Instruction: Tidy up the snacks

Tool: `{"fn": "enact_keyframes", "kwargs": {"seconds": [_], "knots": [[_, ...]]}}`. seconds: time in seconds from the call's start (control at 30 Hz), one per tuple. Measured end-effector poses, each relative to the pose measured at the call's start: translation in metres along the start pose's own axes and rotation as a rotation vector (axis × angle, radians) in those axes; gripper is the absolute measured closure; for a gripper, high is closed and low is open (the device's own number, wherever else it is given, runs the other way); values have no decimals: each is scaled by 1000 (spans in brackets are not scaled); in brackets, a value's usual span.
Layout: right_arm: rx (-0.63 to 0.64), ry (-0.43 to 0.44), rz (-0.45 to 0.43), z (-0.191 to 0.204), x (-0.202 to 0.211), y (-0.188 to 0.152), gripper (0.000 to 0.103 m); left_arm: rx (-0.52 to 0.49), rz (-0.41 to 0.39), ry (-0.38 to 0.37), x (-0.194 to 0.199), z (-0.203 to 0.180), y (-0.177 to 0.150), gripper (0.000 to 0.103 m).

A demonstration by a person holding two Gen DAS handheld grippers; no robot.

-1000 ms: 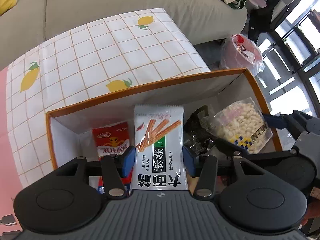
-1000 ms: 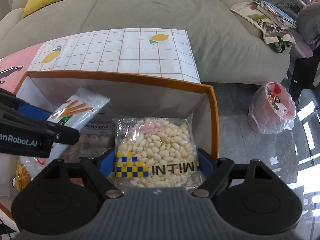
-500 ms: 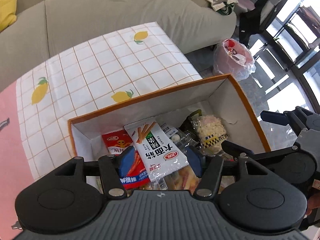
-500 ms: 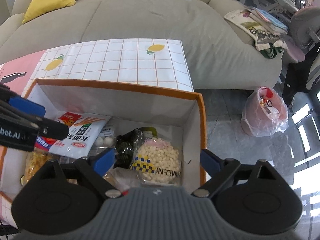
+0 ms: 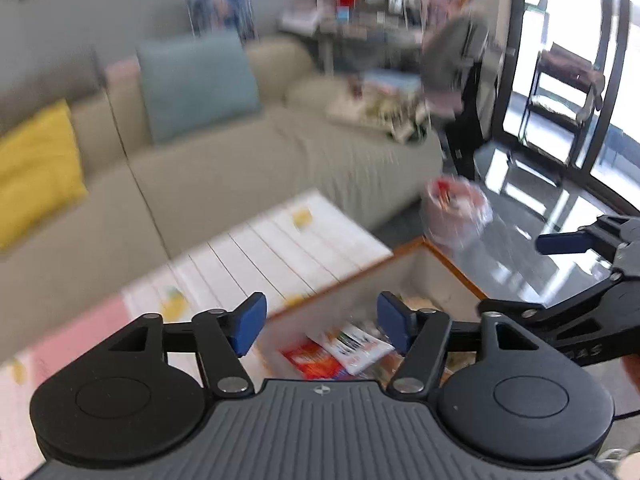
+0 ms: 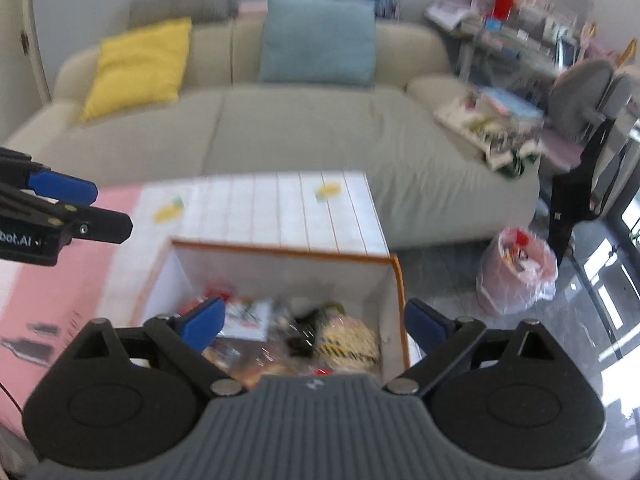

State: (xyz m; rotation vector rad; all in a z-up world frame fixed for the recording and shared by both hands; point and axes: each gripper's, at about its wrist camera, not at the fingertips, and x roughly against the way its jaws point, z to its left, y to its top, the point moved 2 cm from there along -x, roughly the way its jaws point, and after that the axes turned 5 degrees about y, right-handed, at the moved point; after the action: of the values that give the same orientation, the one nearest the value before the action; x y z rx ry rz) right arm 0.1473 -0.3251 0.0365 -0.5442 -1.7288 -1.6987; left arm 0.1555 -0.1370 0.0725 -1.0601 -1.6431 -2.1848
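Note:
An orange-rimmed white box [image 6: 280,254] stands on the table and holds several snack packs. Among them are a white breadstick pack [image 5: 352,346], a red pack [image 5: 310,362] and a clear bag of puffed snacks [image 6: 352,340]. My left gripper [image 5: 318,326] is open and empty, raised above the box's near left side. My right gripper [image 6: 314,324] is open and empty, raised above the box. The left gripper shows at the left of the right wrist view [image 6: 60,208]. Both views are blurred.
The table has a lemon-print cloth [image 6: 280,204] and a pink mat [image 6: 60,280]. A beige sofa [image 6: 280,132] with yellow and blue cushions lies behind. A pink rubbish bag [image 6: 518,276] sits on the floor to the right.
Both grippers let go of their packs over the last second, the breadstick pack and the puffed-snack bag dropped into the box, and both grippers have lifted up and back.

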Motion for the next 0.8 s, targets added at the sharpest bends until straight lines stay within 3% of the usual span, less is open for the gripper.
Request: {"fn": "enact_keyframes", "kwargs": {"seconds": [0.13,0.33,0.6,0.8], "knots": [[25,-27,-115,26,50,-11,8,-35,-124,89,55,5,-23,19],[1,-45,-205,62,104,-48,6,44,-241,174,113,10,-75,14],[16,-116,-192,104,115,-95,6,163,-177,200,115,12,-107,14],[8,-150,-155,115,101,-115,6,209,-80,131,104,16,-127,14]]}}
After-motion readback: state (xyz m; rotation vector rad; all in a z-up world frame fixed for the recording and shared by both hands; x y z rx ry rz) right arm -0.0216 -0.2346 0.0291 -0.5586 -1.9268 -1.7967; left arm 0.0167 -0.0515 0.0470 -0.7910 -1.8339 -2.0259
